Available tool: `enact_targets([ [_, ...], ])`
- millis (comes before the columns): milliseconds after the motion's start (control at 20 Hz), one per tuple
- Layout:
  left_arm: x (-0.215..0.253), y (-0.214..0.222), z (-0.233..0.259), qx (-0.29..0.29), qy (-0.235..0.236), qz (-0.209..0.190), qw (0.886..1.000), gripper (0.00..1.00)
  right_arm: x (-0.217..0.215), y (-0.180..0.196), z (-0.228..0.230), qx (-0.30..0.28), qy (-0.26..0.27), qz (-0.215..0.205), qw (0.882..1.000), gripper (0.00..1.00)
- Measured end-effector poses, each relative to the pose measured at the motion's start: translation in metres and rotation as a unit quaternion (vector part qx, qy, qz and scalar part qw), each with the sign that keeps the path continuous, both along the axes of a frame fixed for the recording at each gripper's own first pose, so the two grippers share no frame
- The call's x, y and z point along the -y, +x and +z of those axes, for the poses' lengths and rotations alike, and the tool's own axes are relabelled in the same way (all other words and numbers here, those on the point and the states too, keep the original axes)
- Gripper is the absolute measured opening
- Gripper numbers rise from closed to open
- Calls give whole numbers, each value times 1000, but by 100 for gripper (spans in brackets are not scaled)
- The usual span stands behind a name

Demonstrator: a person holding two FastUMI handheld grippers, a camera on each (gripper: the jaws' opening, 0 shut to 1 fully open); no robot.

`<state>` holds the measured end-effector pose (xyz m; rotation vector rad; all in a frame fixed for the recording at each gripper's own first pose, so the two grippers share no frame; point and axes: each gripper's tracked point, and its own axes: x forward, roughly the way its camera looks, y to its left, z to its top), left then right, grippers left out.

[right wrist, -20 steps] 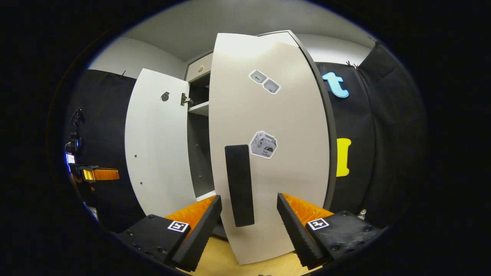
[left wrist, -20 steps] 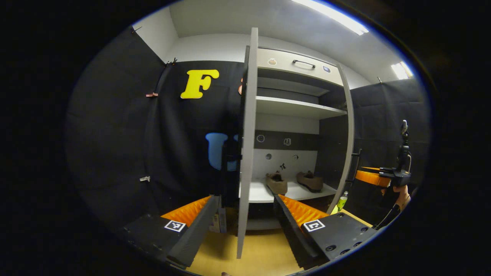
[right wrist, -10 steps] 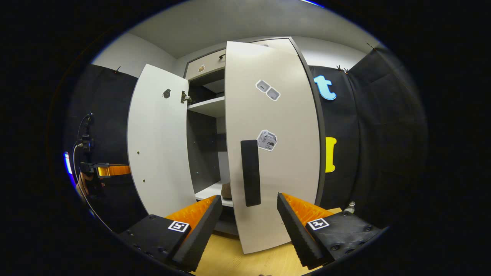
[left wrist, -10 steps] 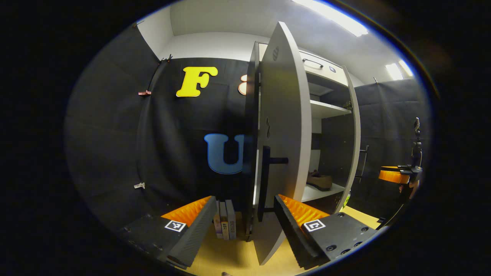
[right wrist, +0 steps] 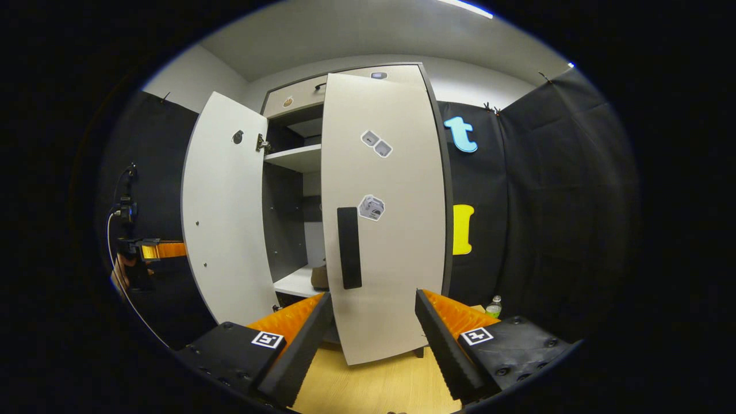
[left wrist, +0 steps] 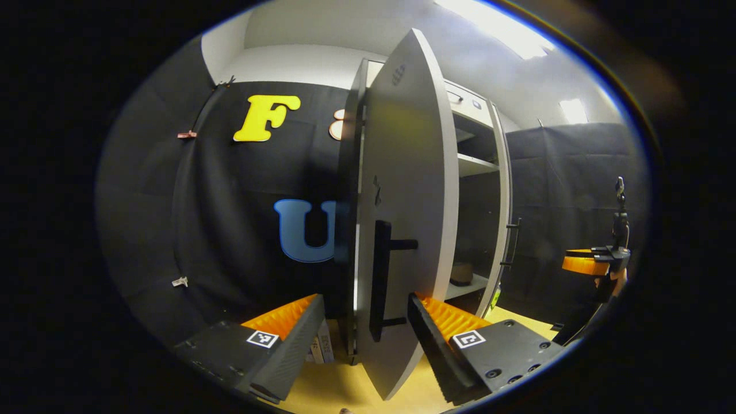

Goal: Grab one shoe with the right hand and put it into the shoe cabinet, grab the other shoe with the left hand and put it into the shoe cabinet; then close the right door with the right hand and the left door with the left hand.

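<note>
In the left gripper view, the cabinet's left door (left wrist: 408, 190) stands half-swung, its outer face and black handle (left wrist: 379, 282) just ahead of my open left gripper (left wrist: 359, 336). The door's lower edge sits between the fingers, untouched as far as I can tell. A brown shoe (left wrist: 462, 273) rests on the low shelf behind it. In the right gripper view, the right door (right wrist: 391, 230) with its black handle (right wrist: 348, 247) is nearly shut; my open right gripper (right wrist: 371, 339) hangs a little back from it, holding nothing. A shoe (right wrist: 319, 277) peeks through the gap beside the left door's inner face (right wrist: 227, 218).
Books (left wrist: 319, 348) stand on the wooden floor left of the cabinet. A small bottle (right wrist: 493, 306) sits at the cabinet's right foot. The other gripper and hand appear far right (left wrist: 592, 261) and far left (right wrist: 155, 250). An upper shelf (right wrist: 293, 158) spans the cabinet.
The left door has swung from edge-on to showing its outer face, hiding most of the shelf and one shoe. The right gripper has drawn back from the right door.
</note>
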<state>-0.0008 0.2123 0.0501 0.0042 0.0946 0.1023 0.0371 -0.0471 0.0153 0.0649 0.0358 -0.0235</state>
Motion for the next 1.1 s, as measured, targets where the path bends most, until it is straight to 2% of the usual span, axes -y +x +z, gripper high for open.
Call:
enact_targets([
  [200, 31, 16, -3, 3, -19, -25, 1000, 94, 6, 4, -6, -6, 3, 9, 1000, 95],
  [400, 41, 33, -1, 8, -14, -15, 1000, 93, 21, 12, -7, -8, 4, 14, 1000, 95],
  [750, 85, 80, -8, 16, -56, -44, 997, 94, 46, 31, -13, -12, 14, 31, 999, 96],
  [900, 115, 110, -11, 10, -53, -68, 996, 95, 61, 31, -14, -15, 15, 34, 999, 96],
  [1050, 133, 133, -9, 13, -37, -69, 997, 97, 76, 32, -14, -15, 21, 36, 999, 96],
  [1100, 137, 138, -8, 14, -34, -69, 997, 95, 80, 31, -13, -14, 23, 36, 999, 95],
])
